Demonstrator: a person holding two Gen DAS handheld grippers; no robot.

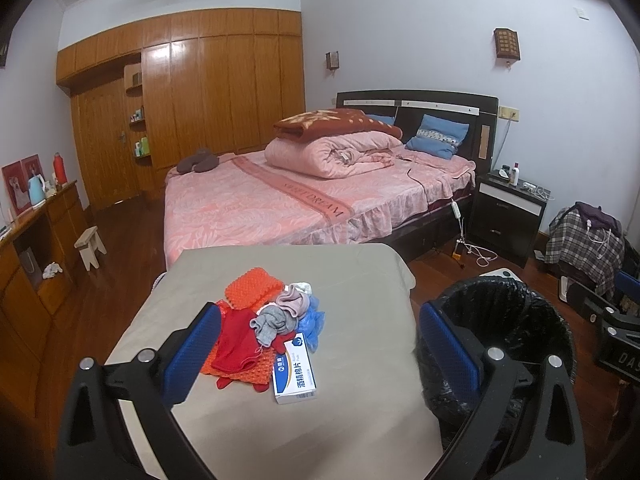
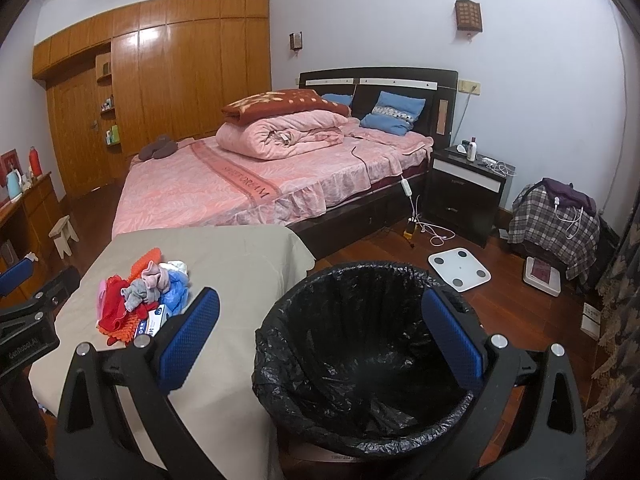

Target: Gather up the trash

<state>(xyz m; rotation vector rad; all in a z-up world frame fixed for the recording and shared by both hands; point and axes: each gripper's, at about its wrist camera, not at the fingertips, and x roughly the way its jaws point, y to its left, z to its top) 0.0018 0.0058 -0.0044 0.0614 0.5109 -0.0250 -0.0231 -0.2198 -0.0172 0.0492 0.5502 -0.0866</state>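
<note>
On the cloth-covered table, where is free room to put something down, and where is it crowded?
The table is bare along its near edge, in front of the white box, and along its far edge toward the bed. The middle left is crowded by the pile of cloths. The bin stands beside the right edge.

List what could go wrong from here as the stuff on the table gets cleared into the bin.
1. The white and blue cardboard box lies partly under the tangled cloth pile; grabbing it may drag the red cloth and grey sock along.
2. The black-lined trash bin stands beside the beige-covered table, so a short drop could land on the floor.
3. Both open grippers, left and right, hold nothing.
</note>
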